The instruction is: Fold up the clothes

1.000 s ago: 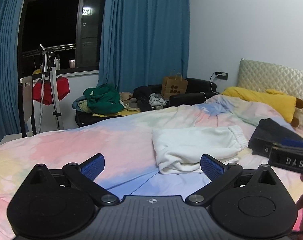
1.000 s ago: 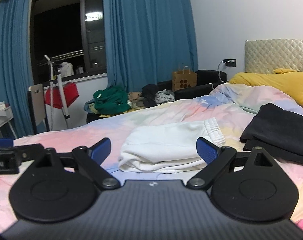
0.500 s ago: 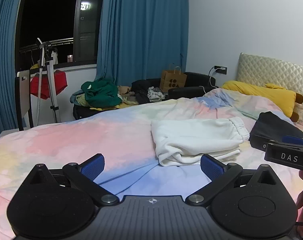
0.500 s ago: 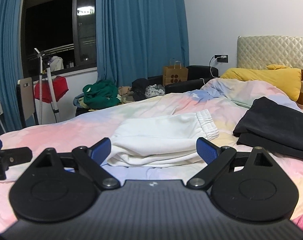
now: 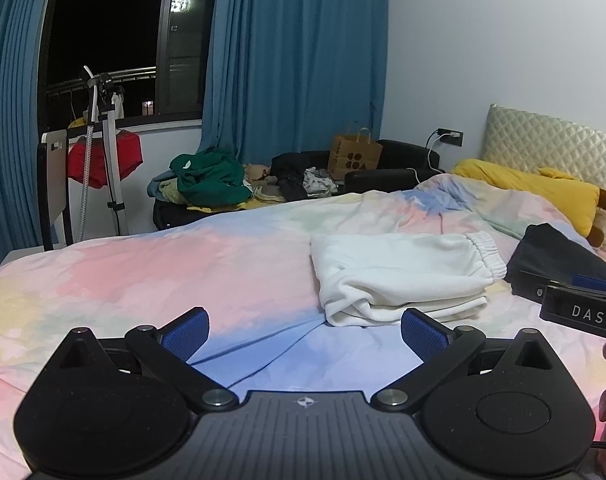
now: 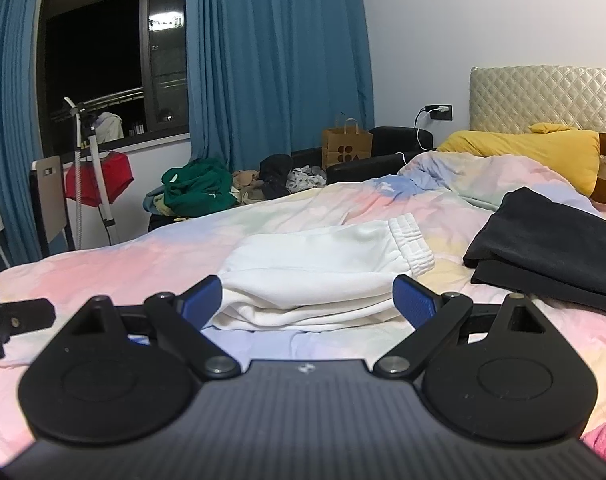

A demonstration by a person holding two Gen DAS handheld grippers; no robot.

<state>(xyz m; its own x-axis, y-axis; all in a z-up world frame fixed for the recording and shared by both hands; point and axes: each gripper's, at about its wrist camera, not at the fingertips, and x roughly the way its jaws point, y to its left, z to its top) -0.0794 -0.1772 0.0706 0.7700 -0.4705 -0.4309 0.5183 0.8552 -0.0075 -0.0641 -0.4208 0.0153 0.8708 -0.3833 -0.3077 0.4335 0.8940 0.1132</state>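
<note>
From my remote station I see blue curtains (image 5: 299, 60) framing a dark window (image 5: 103, 36), a brown paper bag (image 5: 354, 157) on a black sofa (image 5: 387, 168), a charger plugged into a wall outlet (image 5: 450, 136), a yellow plush pillow (image 6: 531, 156) against the quilted headboard (image 6: 543, 96), and a garment steamer stand (image 5: 107, 148) beside a chair (image 5: 55, 184).

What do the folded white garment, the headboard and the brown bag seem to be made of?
White garment: thick soft fleece or cotton knit, matte, ribbed elastic band. Headboard: quilted padding, glossy, likely faux leather or satin. Brown bag: kraft paper, stiff, twisted handles.
</note>
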